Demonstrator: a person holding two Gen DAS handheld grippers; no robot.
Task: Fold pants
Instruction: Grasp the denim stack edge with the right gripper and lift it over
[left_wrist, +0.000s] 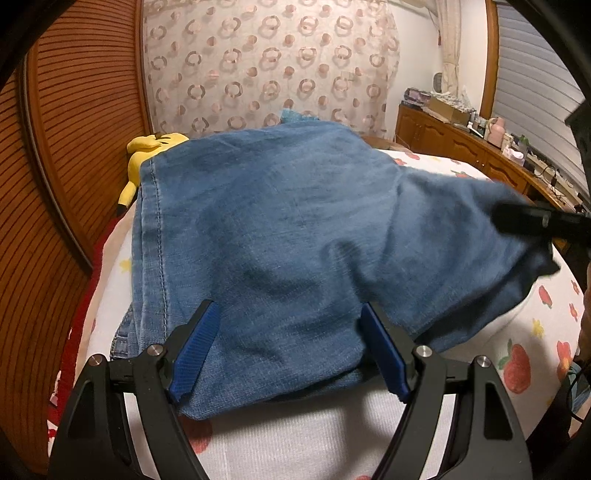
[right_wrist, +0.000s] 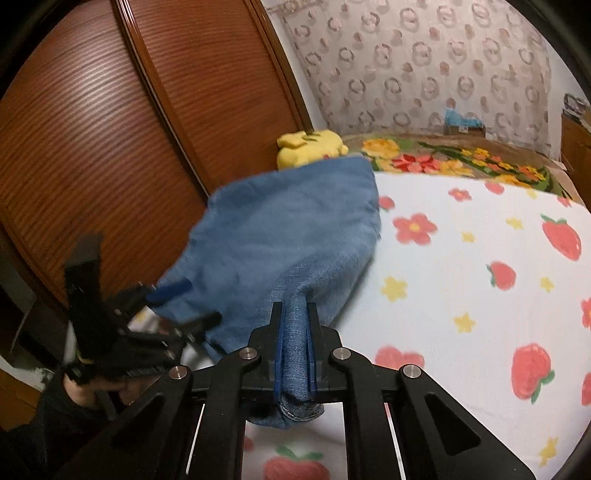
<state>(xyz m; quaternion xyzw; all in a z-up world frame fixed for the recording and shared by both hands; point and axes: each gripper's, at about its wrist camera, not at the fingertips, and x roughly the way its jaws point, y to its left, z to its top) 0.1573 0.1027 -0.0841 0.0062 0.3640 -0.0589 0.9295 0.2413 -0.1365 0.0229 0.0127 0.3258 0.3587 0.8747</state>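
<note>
Pinching the blue denim pants (right_wrist: 291, 236) in my right gripper (right_wrist: 294, 343), jaws closed on a bunched edge, I should lift evenly; left gripper (left_wrist: 288, 350) jaws stand wide over the fabric, gripping nothing.

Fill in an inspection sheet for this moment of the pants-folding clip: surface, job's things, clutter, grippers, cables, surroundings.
Surface: bed with a white blanket printed with strawberries and flowers; a second floral blanket lies at the far end.
Job's things: blue denim pants lie on the bed, one edge pulled up to the right.
Clutter: yellow plush toy beyond the pants, by the wardrobe.
Grippers: left gripper open, fingers either side of the near denim edge, not pinching. Right gripper shut on a bunched fold of the denim.
Cables: thin wires on the wooden sideboard; details unclear.
Surroundings: slatted wooden wardrobe doors, patterned curtain, window blind.
</note>
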